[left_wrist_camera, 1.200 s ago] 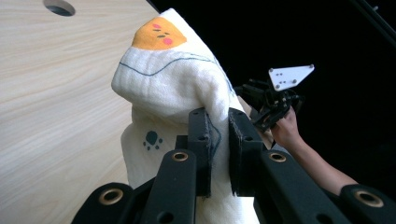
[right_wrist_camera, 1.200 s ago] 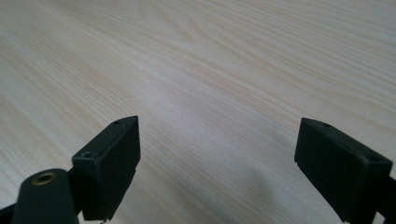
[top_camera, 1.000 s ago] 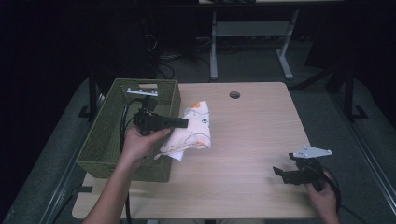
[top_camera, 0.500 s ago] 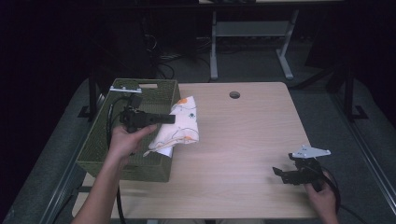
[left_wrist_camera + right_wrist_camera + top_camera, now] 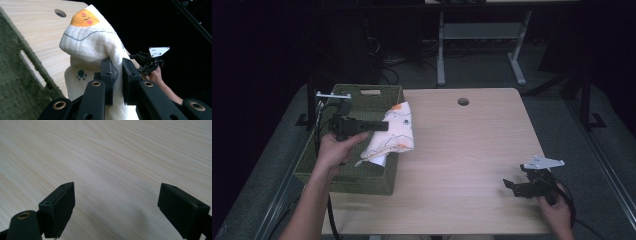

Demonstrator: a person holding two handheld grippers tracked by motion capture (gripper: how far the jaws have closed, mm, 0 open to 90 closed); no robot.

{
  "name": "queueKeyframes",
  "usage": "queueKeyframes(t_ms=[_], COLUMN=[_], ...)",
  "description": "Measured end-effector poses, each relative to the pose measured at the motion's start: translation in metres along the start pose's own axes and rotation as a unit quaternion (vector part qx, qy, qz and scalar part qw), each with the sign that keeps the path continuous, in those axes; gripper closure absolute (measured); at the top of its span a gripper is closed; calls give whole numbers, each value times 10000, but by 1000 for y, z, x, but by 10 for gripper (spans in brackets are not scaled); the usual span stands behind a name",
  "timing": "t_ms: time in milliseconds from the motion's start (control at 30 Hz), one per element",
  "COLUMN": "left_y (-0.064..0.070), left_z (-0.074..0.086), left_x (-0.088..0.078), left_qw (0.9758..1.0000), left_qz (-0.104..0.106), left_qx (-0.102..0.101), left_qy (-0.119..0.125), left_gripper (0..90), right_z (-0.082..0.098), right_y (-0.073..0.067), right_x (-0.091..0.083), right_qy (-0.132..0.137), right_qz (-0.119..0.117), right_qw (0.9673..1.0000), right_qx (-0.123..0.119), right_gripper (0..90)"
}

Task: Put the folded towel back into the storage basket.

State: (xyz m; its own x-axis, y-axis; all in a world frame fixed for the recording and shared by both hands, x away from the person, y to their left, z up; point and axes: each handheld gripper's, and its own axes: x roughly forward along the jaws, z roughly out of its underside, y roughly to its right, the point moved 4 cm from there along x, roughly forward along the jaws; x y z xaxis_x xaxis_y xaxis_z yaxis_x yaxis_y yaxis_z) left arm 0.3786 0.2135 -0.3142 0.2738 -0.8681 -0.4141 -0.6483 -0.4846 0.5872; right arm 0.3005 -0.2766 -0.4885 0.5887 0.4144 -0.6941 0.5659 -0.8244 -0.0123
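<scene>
Cloth, high view: white printed cloth point(image 5: 393, 134) hangs over the right rim of the green woven basket point(image 5: 347, 177), part above the basket, part draped over the table point(image 5: 472, 150) just beside it.
Left gripper, high view: left gripper point(image 5: 379, 125) is held over the basket by the left hand point(image 5: 334, 150), its jaws pointing toward the table's right edge and meeting the cloth's left side.
Right gripper, high view: right gripper point(image 5: 512, 184) sits low near the table's front right corner, in the right hand point(image 5: 554, 207), well apart from the cloth.
Cloth, left gripper view: cloth point(image 5: 92, 50) rises in a bunched peak ahead of the jaws, with an orange patch at the top and a small dark paw print lower down; a fold of it is caught between the two pads.
Jaws, left gripper view: left gripper point(image 5: 117, 80) is clenched on that fold, pads nearly together.
Background, left gripper view: basket wall point(image 5: 17, 87) lies at the left; the other gripper point(image 5: 150, 65) shows farther off.
Jaws, right gripper view: right gripper point(image 5: 125, 202) is spread wide, with nothing between the pads, over bare pale wood point(image 5: 112, 157).
</scene>
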Motion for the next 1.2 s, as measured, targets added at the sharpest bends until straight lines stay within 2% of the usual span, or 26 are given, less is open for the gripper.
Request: queueKeyframes(t_ms=[233, 533, 767, 1200], left_y=[-9, -24, -41, -60], left_z=[2, 8, 10, 11], left_x=[-11, -27, -43, -51], left_qw=[10000, 9998, 9993, 9992], left_qz=[-1, -102, -266, -281], left_qx=[-30, -132, -242, -278], left_qy=[24, 78, 93, -16], left_gripper=[815, 814, 815, 814], right_z=[0, -1, -1, -1], right_y=[0, -4, -4, -3], right_x=[3, 5, 6, 5], right_qy=[-33, -74, -82, -81], right_qz=[-13, -17, 3, 71], right_qw=[10000, 10000, 10000, 9999], right_qx=[-24, -31, -18, 23], right_gripper=[139, 139, 139, 139])
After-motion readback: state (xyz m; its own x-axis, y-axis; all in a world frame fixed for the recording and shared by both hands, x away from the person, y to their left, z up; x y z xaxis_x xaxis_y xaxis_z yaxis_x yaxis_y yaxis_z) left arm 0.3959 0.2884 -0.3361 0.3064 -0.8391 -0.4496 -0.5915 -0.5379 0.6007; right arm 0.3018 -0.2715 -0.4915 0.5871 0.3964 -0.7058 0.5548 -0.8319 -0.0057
